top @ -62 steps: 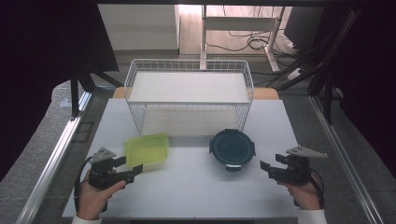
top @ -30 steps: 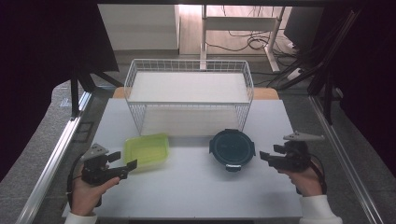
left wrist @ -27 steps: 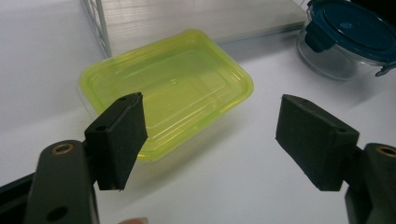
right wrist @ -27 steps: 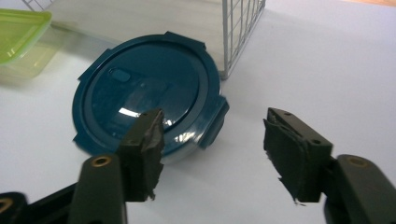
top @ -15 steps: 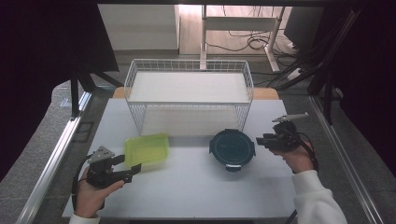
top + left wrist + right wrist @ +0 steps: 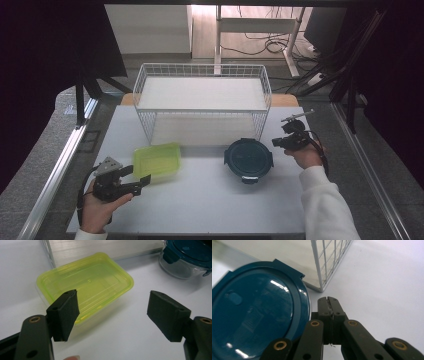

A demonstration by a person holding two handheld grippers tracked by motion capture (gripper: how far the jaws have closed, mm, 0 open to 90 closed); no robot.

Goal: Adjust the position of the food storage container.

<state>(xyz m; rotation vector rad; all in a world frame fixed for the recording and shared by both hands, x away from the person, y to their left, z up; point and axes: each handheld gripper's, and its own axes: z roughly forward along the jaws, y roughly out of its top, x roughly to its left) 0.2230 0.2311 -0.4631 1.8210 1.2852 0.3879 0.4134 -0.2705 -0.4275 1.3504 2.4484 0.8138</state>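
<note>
left gripper lower left, jaws wide, just short of yellow-green container | right gripper right of centre, jaws just closed on nothing, beside round blue-lidded container | wire basket behind, top centre | step: approach; next likely: a push or grasp, then loading the basket

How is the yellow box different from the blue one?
The yellow-green container is rectangular with rounded corners; the dark blue container is round. The yellow-green container has a see-through lid, while the dark blue container's lid is dark, glossy and has clip tabs round its rim. The yellow-green container lies in front of the open left gripper; the dark blue container lies beside the shut right gripper. Both rest lidded on the white table before the wire basket.
</note>
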